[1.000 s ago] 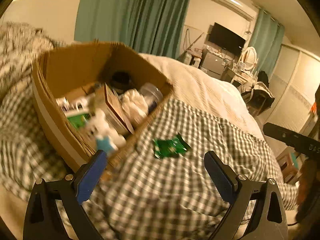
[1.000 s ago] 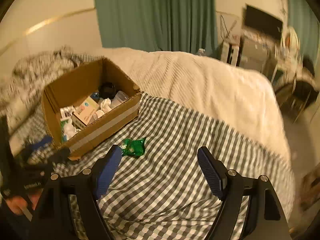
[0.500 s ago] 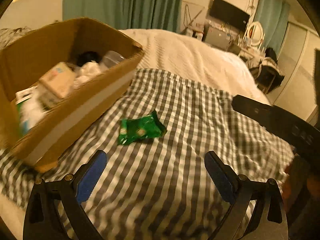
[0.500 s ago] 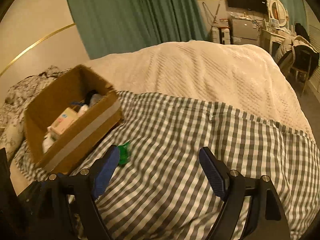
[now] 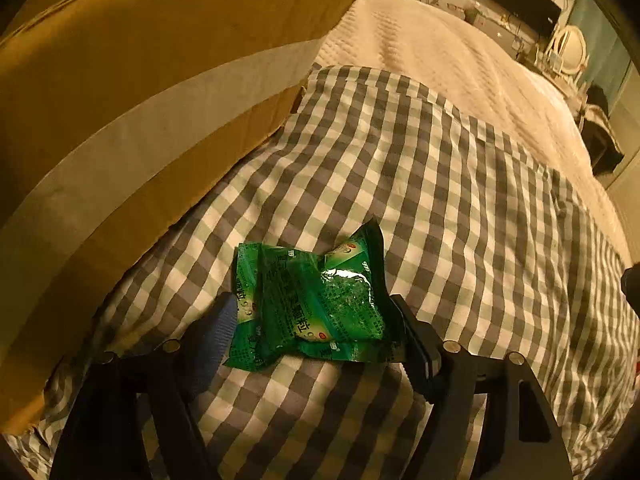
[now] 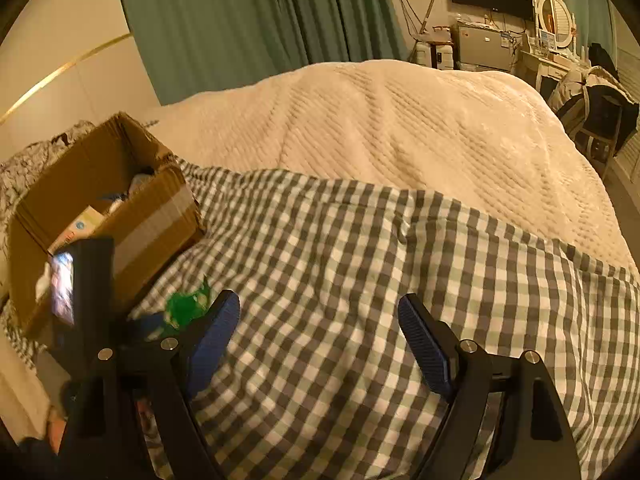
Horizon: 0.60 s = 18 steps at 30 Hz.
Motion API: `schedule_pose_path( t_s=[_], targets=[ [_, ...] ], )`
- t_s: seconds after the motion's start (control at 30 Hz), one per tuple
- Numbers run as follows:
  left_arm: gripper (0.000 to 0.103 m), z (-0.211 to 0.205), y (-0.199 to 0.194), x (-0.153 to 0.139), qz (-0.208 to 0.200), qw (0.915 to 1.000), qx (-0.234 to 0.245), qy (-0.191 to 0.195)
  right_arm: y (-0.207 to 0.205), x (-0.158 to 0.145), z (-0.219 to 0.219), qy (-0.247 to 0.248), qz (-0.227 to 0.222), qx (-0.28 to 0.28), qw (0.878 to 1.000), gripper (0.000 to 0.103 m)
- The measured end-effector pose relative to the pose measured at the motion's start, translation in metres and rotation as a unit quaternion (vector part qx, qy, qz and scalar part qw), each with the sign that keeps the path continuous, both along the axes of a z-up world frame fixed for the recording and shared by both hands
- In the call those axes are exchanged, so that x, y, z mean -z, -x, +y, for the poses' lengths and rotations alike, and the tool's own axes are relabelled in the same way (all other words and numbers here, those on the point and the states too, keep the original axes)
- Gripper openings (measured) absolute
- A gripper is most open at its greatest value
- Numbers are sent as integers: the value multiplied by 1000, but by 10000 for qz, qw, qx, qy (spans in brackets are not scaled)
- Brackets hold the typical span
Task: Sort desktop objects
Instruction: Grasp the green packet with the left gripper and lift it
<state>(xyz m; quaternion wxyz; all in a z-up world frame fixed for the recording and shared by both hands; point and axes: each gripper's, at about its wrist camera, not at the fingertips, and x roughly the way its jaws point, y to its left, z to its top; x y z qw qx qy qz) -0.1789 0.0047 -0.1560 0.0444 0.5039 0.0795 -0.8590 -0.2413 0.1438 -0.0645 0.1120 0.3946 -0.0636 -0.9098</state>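
The left gripper point(image 5: 316, 320), its fingers just narrowing around but not visibly pinching a green sachet pack point(image 5: 310, 304), straddles it on the checked bedcover point(image 5: 460, 200) beside the cardboard box point(image 5: 140, 80) (light, crinkly, slippery film, likely best gripped across its middle), the right gripper point(image 6: 320, 328) released.

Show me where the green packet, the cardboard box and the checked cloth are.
green packet point(image 5: 312, 304): left wrist view, middle of the crinkled wrapper.
cardboard box point(image 5: 140, 72): left wrist view, outer side wall above the tape.
checked cloth point(image 6: 340, 264): right wrist view, bare middle part.
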Motion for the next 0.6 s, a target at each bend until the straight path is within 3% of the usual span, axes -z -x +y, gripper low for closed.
schedule_pose_path(
  t_s=[0.23,0.27,0.43,0.6],
  targets=[
    [56,-3,-24,-9,116,9999,20,83,-5,2,-8,-9,-196,-83,9998,81],
    [36,-2,-33,-15,192,9997,48,172,-7,0,-7,22,-243,-66,9997,81],
    [36,3,-81,-52,633,9966,434,299,-27,-16,2,591,-430,31,9973,81],
    [36,-17,-127,-86,979,9926,628,361,-57,-45,-9,283,-242,55,9993,81]
  ],
)
